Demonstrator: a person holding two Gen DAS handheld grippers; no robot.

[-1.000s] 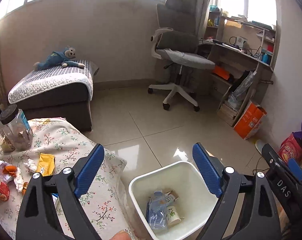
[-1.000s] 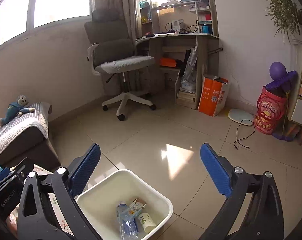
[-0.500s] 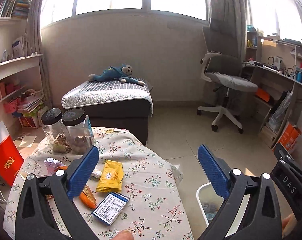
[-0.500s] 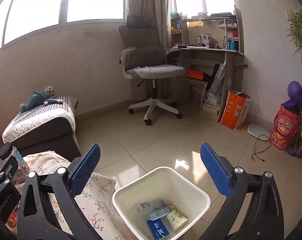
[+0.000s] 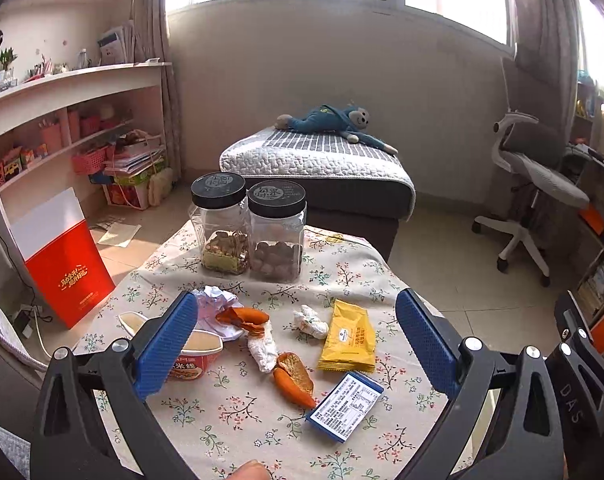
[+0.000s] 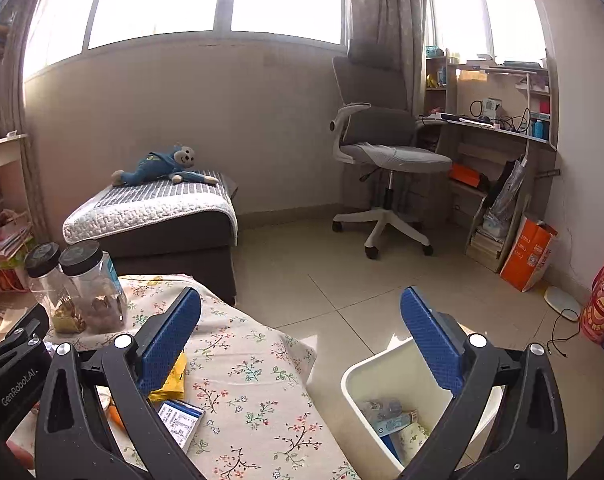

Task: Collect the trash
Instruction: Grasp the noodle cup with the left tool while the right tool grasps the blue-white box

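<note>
My left gripper (image 5: 298, 344) is open and empty above the floral table (image 5: 341, 272). Below it lie a yellow snack packet (image 5: 349, 336), a blue-edged label card (image 5: 345, 406), orange peels (image 5: 294, 378), crumpled white tissues (image 5: 310, 321), a crumpled wrapper (image 5: 216, 300) and a red cup (image 5: 190, 358). My right gripper (image 6: 300, 344) is open and empty, over the table's right edge. The white trash bin (image 6: 365, 376) stands on the floor to the right and holds some packets and a plastic bottle.
Two black-lidded jars (image 5: 248, 228) stand at the table's far side. A red and white box (image 5: 62, 256) leans by the shelf at left. A grey ottoman with a blue toy monkey (image 5: 333, 120) is behind. An office chair (image 6: 385, 160) and desk stand at right.
Both grippers have swung left from over the bin toward the table. The left view now faces the trash on the table; the bin has moved to the right of the right view.
</note>
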